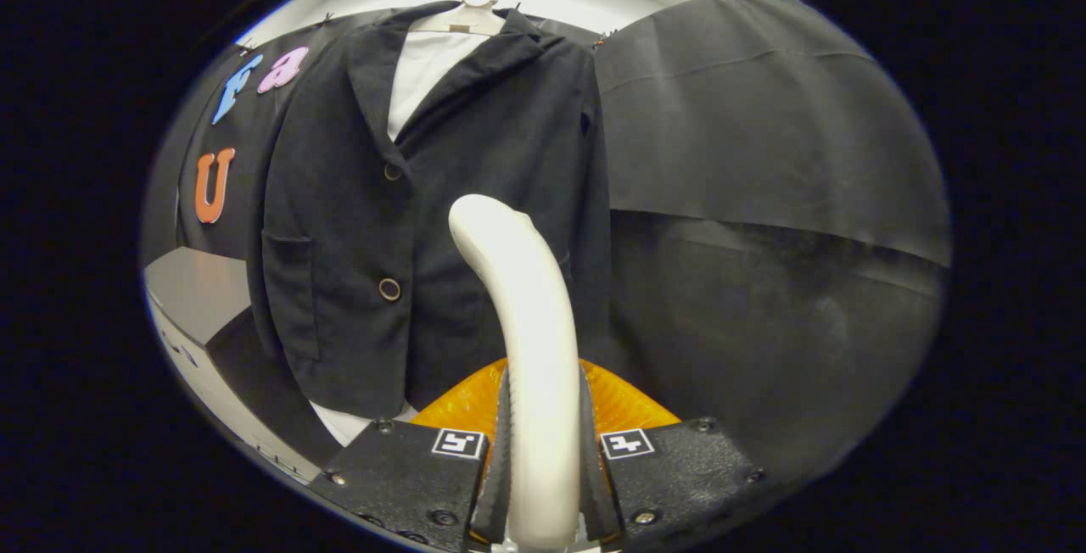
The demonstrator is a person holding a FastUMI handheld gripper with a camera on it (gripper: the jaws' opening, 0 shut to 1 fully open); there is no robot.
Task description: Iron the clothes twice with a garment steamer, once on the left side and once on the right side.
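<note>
A white garment steamer (526, 324) stands up between my fingers, its curved head bent toward the clothes. My gripper (543, 443) is shut on the steamer's handle, one finger pressing each side. Ahead hangs a dark jacket (356, 239) over a white shirt (424, 69) on a light hanger (462, 19). The steamer head is level with the jacket's right front panel, below the upper button; I cannot tell whether it touches the cloth. The jacket's lower button (389, 288) lies left of the steamer.
A grey box-shaped cabinet (191, 290) stands to the lower left of the jacket. Black cloth (764, 137) covers the booth wall behind and to the right of the jacket. An orange ribbed part (624, 404) shows just behind my fingers.
</note>
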